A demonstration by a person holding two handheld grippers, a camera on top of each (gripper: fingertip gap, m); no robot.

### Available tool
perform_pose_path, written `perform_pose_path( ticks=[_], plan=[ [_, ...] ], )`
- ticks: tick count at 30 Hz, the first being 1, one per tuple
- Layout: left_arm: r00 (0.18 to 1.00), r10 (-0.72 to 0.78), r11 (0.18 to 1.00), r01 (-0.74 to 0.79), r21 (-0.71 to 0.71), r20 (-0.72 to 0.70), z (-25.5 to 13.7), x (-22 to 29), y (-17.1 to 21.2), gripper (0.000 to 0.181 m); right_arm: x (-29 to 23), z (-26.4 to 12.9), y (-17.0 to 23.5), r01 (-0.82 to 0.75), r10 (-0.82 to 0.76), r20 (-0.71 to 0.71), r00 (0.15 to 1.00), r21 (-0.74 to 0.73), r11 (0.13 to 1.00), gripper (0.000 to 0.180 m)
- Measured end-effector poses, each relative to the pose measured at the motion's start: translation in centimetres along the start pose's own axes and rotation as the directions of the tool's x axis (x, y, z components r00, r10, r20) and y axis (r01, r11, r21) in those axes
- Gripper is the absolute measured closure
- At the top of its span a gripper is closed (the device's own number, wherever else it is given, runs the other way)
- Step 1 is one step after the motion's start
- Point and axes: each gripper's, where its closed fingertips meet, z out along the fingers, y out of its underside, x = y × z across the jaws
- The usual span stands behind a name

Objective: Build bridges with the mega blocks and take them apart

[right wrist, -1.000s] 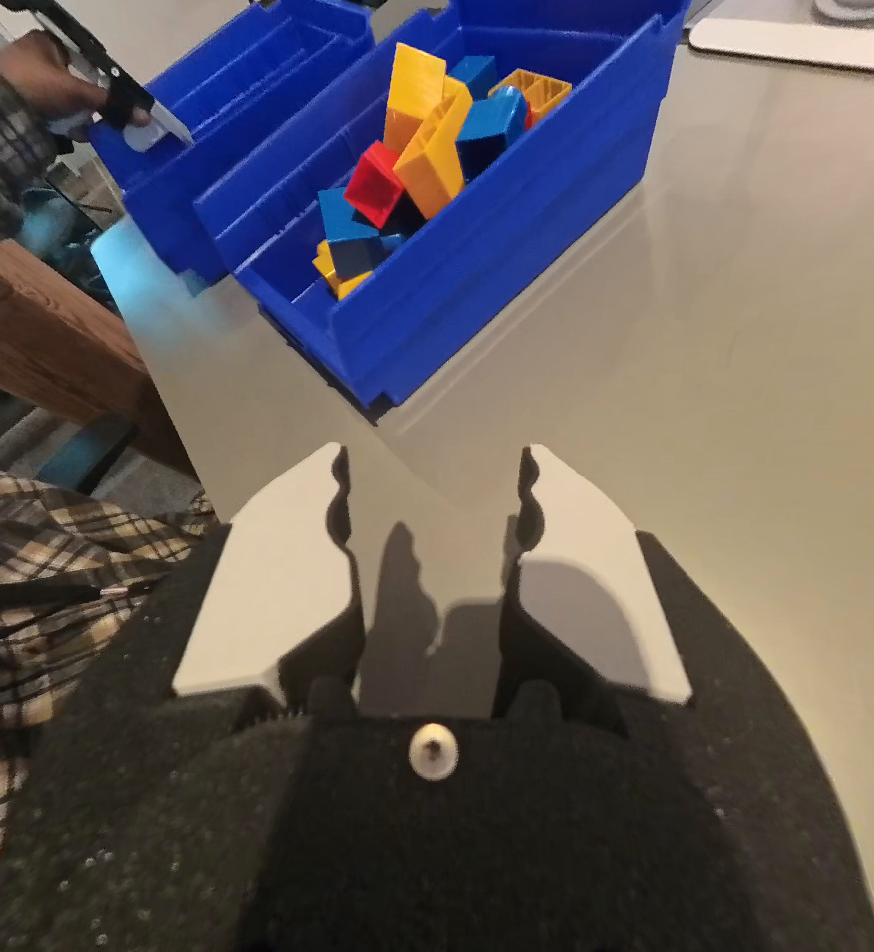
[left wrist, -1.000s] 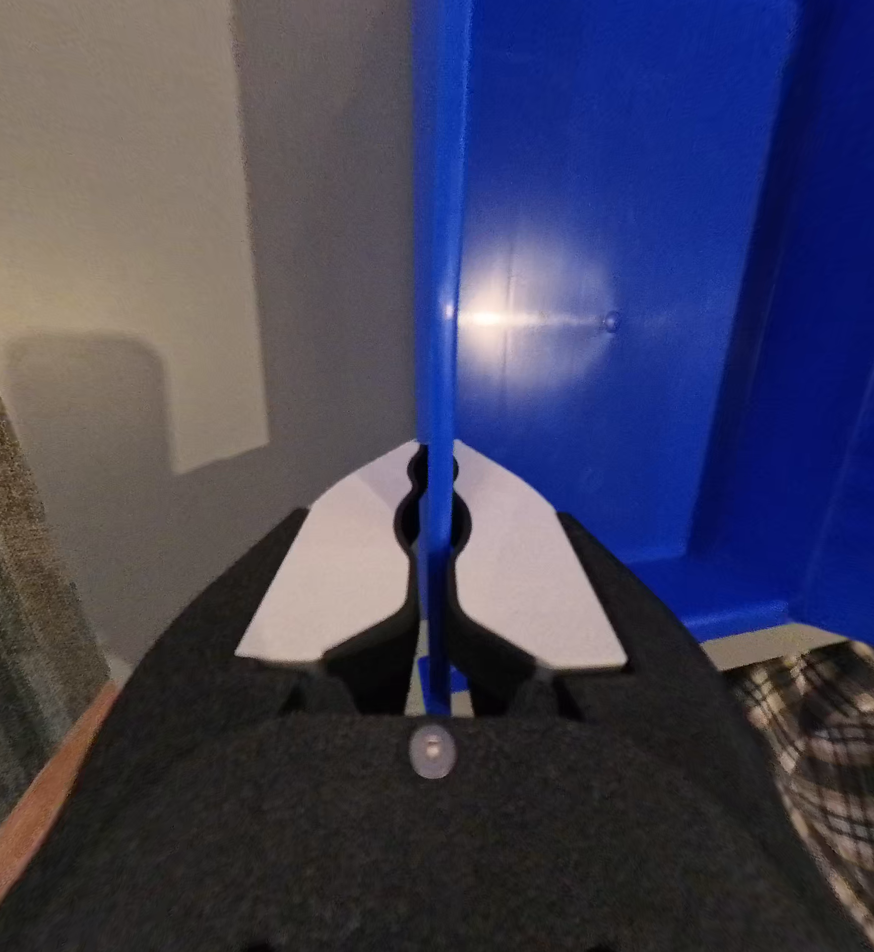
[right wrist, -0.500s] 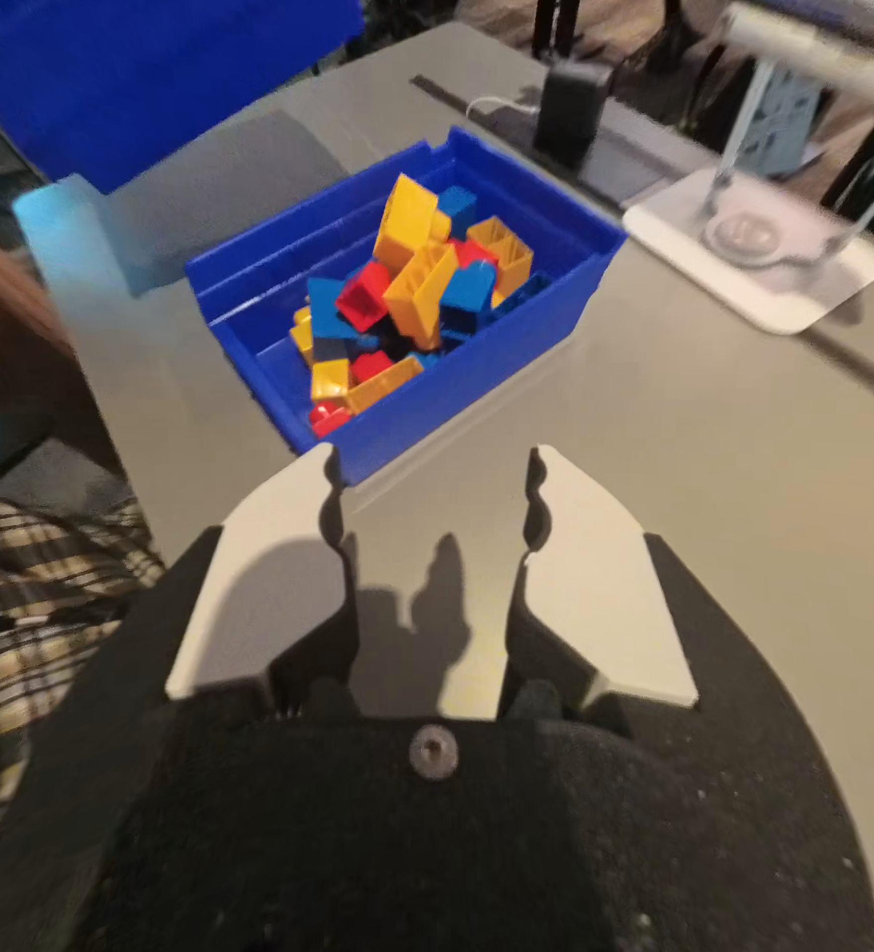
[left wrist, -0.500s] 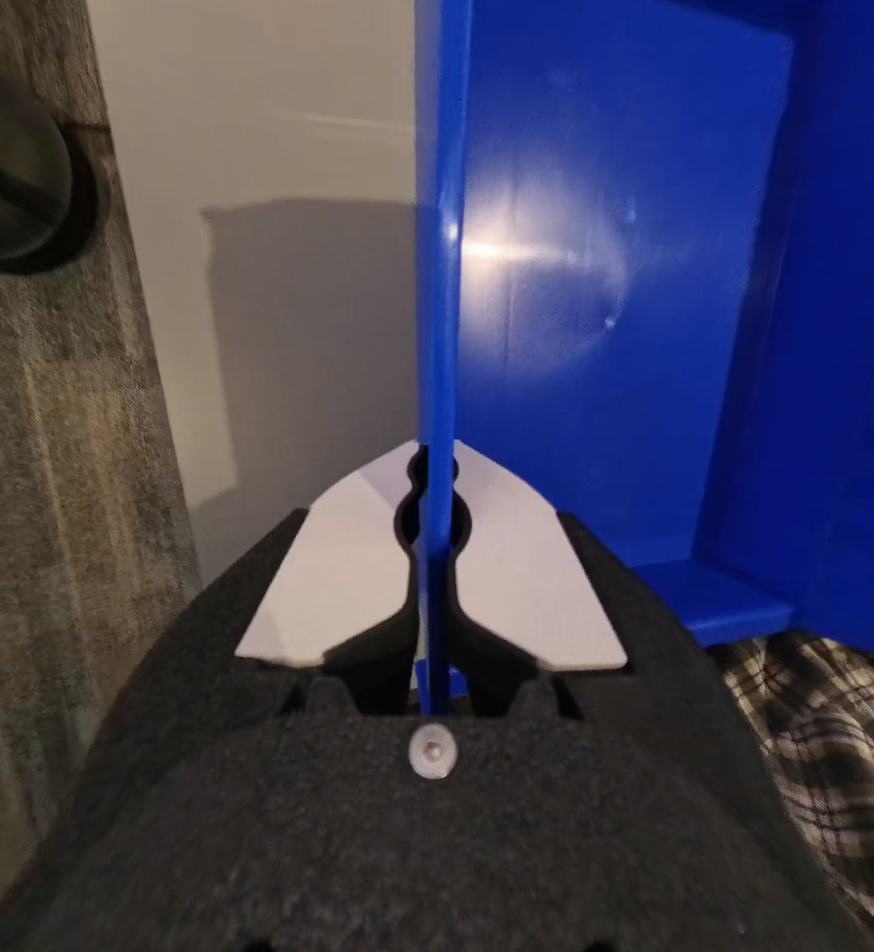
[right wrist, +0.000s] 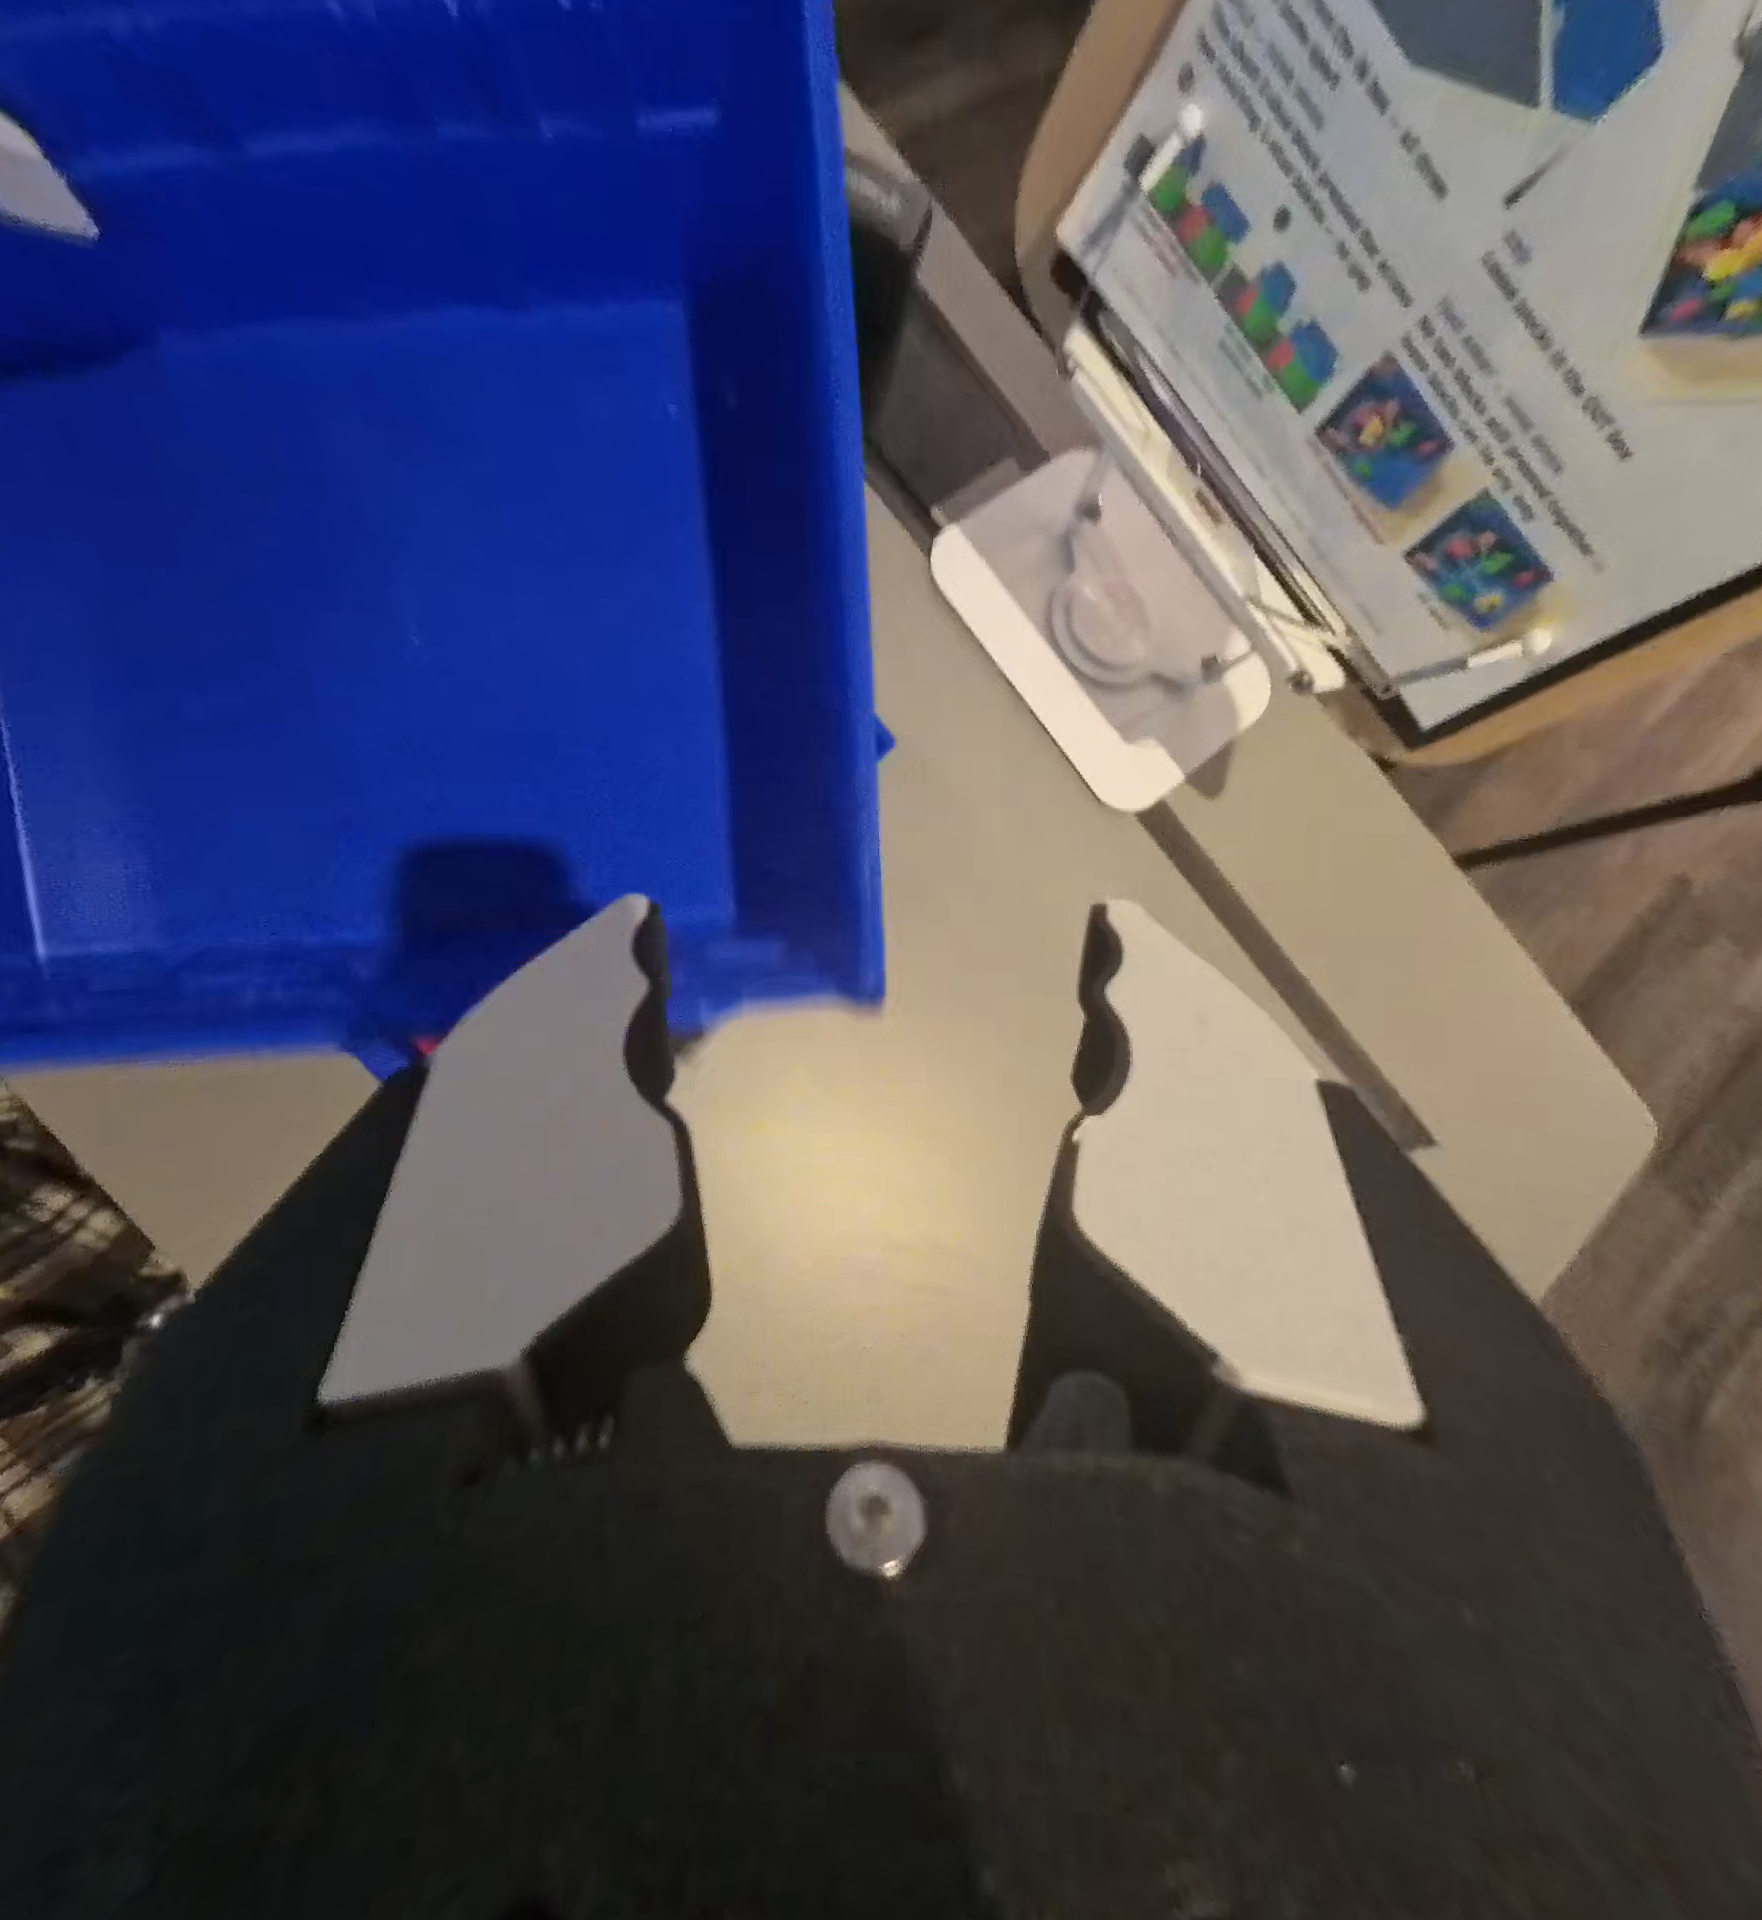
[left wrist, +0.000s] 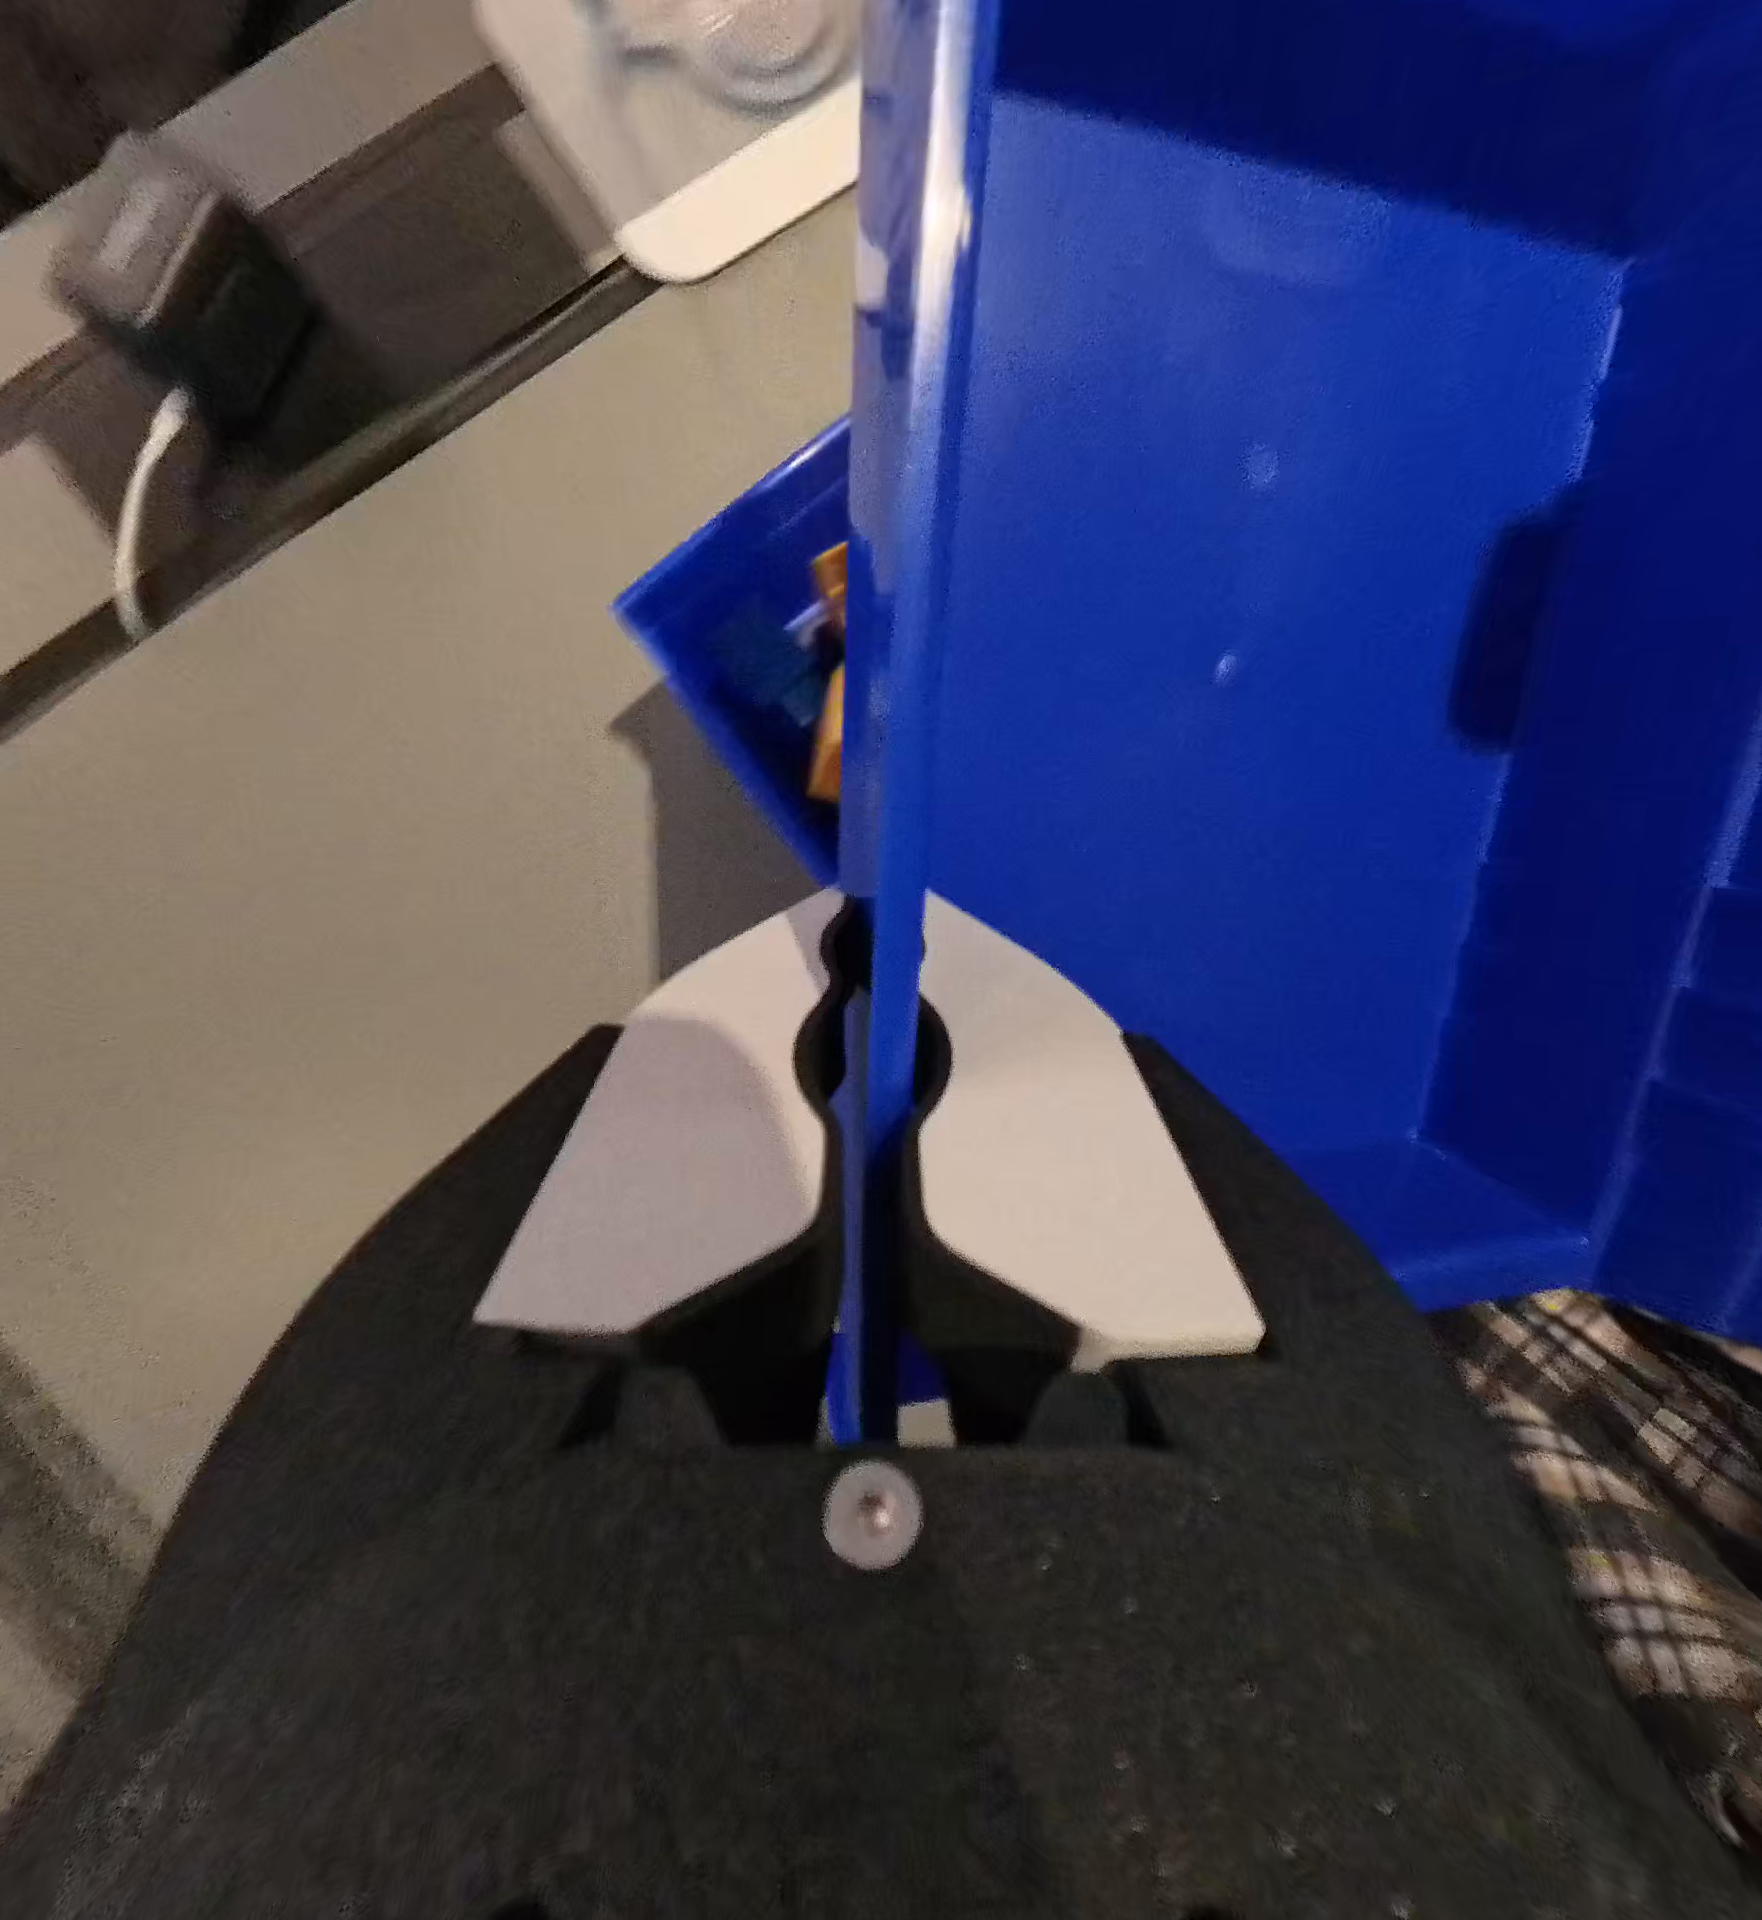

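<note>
Left hand-held gripper (left wrist: 882, 935) clamps empty blue bin (left wrist: 1272, 623) wall

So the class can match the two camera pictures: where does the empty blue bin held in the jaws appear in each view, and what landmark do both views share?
Left wrist view: the empty blue bin fills the upper right, its wall edge clamped by the left gripper.
Right wrist view: it fills the upper left, beyond the open right gripper.
Shared landmark: the white stand base on the grey table.
</note>
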Motion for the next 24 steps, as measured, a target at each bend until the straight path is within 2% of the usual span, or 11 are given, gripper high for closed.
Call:
perform_pose_path(
  ticks=[3, 6, 7, 8, 9, 12, 17, 21, 24],
  plan=[
    [0.996, 0.065, 0.998, -0.064, 0.018, -0.062, 1.3, 3.7, -1.9, 0.176, 1.4, 0.2, 0.8, -0.02, 0.018, -0.014, 1.0, -0.113, 0.993, 0.105],
    [0.988, 0.112, 0.994, -0.109, 0.033, -0.109, 2.2, 6.4, -2.9, 0.176, 2.0, 0.5, 2.6, -0.044, 0.046, 0.002, 0.999, -0.23, 0.972, 0.117],
    [0.985, 0.124, 0.992, -0.121, 0.038, -0.121, 2.5, 7.1, -3.1, 0.176, 1.7, 0.6, 3.3, -0.049, 0.06, 0.031, 0.998, -0.268, 0.962, 0.132],
    [0.982, 0.137, 0.99, -0.133, 0.038, -0.129, 2.7, 7.6, -3.2, 0.176, 1.1, 0.7, 4.0, -0.047, 0.075, 0.079, 0.994, -0.308, 0.95, 0.172],
    [0.98, 0.146, 0.989, -0.143, 0.034, -0.138, 3.0, 8.2, -3.1, 0.176, 1.5, 0.8, 4.8, -0.061, 0.083, 0.05, 0.995, -0.34, 0.938, 0.177],
    [0.969, 0.162, 0.987, -0.16, 0.025, -0.188, 4.0, 9.9, -2.4, 0.175, 1.8, 0.6, 6.1, -0.083, 0.109, 0.051, 0.993, -0.368, 0.926, 0.177],
    [0.898, 0.155, 0.988, -0.132, 0.084, -0.412, 3.7, 14.5, -1.8, 0.156, 3.1, -0.9, 8.2, -0.058, 0.082, 0.054, 0.995, -0.357, 0.932, 0.176],
    [0.824, 0.163, 0.983, -0.089, 0.16, -0.542, 1.6, 17.1, -1.3, 0.131, 5.6, -2.8, 11.7, -0.019, 0.023, 0.005, 1.0, -0.386, 0.922, 0.176],
    [0.793, 0.202, 0.967, -0.069, 0.244, -0.575, -0.2, 17.9, -0.2, 0.117, 8.0, -4.4, 15.5, -0.023, 0.013, -0.027, 1.0, -0.413, 0.91, 0.176]
  ],
)
